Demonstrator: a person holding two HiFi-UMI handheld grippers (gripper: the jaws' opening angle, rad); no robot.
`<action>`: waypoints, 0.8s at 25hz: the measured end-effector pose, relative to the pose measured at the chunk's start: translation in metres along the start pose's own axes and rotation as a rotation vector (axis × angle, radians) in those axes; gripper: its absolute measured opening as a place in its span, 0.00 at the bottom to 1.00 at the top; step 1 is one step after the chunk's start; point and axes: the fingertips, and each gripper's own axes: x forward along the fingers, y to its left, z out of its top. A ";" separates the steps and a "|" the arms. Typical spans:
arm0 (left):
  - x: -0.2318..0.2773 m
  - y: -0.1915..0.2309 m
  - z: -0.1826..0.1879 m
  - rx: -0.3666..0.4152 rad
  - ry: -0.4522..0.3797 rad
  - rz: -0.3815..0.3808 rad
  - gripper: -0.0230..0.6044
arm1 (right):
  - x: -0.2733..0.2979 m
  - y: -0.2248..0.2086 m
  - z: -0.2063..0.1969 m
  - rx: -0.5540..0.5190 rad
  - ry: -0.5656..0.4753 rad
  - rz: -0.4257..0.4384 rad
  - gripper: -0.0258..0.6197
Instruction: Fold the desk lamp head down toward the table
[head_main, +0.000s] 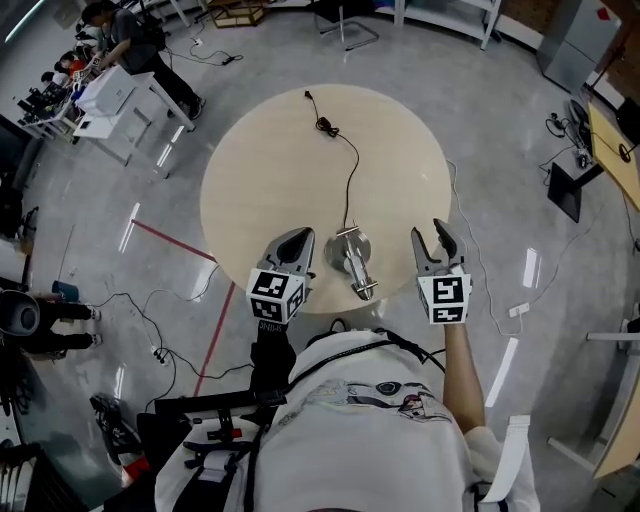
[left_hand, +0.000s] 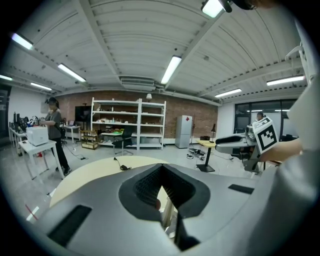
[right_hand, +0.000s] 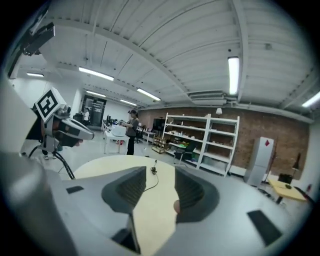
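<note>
Desk lamp (head_main: 354, 262) near the front edge of the round table (head_main: 260, 170), between the two grippers, long axis running from base toward the person (cord (head_main: 350, 172) trailing off across the far side). Left gripper (head_main: 296, 238) with jaws pressed together on nothing, just left of the lamp and seemingly the nearer. Right gripper (head_main: 433, 240) with jaws apart and empty, farther off to the lamp's right.

Glossy grey floor (head_main: 500, 150), white shelving (left_hand: 127, 125), brick wall (left_hand: 200, 117).
</note>
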 end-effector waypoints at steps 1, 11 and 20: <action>0.001 0.001 0.004 0.005 -0.005 0.001 0.04 | 0.000 -0.007 0.011 -0.007 -0.023 -0.009 0.33; 0.002 0.005 0.040 0.042 -0.053 0.016 0.04 | -0.019 -0.029 0.102 0.199 -0.196 0.030 0.32; 0.000 0.006 0.056 0.049 -0.118 0.046 0.04 | -0.025 -0.026 0.117 0.232 -0.256 -0.004 0.05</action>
